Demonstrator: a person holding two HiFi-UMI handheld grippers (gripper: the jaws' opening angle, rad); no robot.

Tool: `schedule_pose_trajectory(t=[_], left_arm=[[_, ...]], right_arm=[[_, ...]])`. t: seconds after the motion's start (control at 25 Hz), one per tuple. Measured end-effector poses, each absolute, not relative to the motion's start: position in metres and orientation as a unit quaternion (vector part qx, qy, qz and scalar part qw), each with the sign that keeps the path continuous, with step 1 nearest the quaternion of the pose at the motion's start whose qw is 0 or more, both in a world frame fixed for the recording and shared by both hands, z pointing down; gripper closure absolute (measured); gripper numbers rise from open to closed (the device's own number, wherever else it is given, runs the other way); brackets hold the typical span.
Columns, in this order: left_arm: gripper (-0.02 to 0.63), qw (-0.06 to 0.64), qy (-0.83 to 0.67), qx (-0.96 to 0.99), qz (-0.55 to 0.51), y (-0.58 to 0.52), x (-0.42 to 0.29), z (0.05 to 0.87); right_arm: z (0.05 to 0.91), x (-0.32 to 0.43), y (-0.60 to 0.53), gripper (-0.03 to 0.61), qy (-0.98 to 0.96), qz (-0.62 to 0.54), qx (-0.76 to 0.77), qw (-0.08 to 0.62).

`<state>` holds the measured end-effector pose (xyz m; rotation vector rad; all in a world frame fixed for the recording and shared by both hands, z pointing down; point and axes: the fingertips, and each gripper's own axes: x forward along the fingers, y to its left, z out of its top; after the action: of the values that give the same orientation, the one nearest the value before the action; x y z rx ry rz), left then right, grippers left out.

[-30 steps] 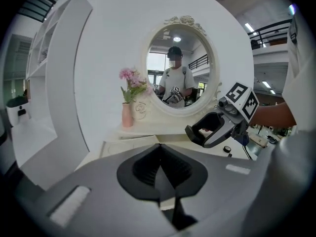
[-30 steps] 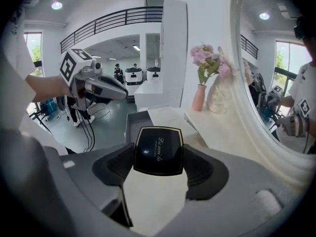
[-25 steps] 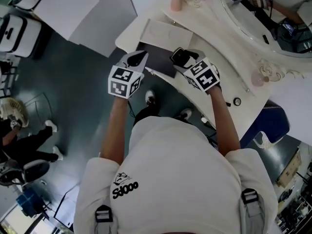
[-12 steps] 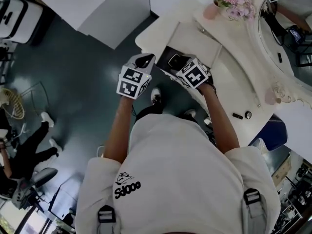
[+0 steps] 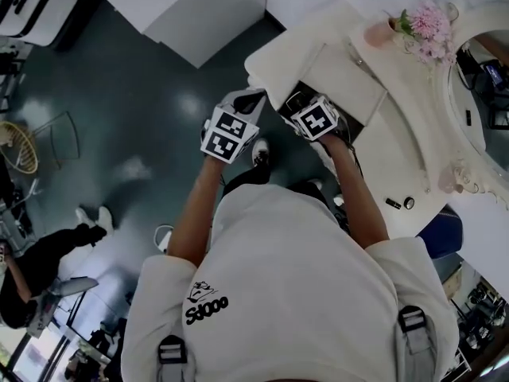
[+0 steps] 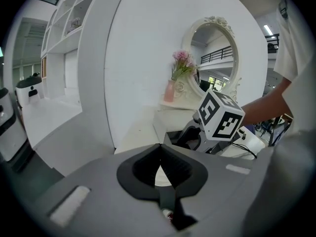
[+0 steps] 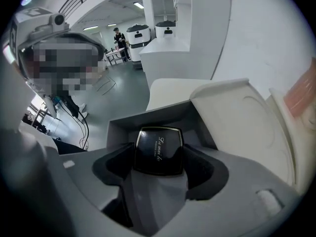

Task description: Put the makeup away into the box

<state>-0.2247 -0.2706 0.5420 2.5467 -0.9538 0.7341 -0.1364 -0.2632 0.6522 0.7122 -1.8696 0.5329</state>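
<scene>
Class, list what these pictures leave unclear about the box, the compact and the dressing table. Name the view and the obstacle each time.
1. Floor of the box: in the head view the right gripper covers it. In the right gripper view the held compact blocks it.
2. Two small items on the dressing table: head view, too small to identify.
3. Mirror: head view, cut off by the right edge.
</scene>
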Motion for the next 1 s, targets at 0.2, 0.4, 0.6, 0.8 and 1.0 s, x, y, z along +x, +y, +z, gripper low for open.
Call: schedule_pose_trajectory(t=[0.2,0.4,0.6,0.8,1.0], left_arm=[[0.595,0.159,-0.332,0.892,0.261,-0.273,-0.228,0.543],[0.595,0.145,-0.314,0.902,0.258,-0.279,-0.209,0.532],[0.595,0.118,-0.282,0.919,0.251,-0.284,-0.169,0.508],[0.595,0.091,-0.238,0.937,0.239,-0.274,-0.100,0.484],[0.595,0.061,-0.162,0.957,0.235,-0.236,-0.002,0.469]], right_arm=[[0.659,-0.138,-0.254,0.265,-0.777,0.235,0.290,0.507],[0.646,-0.126,-0.256,0.250,-0.787,0.196,0.309,0.497],[0.619,-0.110,-0.240,0.245,-0.794,0.189,0.337,0.469],[0.583,-0.037,-0.209,0.308,-0.773,0.200,0.421,0.430],[0.552,0.079,-0.153,0.432,-0.719,0.213,0.544,0.377]])
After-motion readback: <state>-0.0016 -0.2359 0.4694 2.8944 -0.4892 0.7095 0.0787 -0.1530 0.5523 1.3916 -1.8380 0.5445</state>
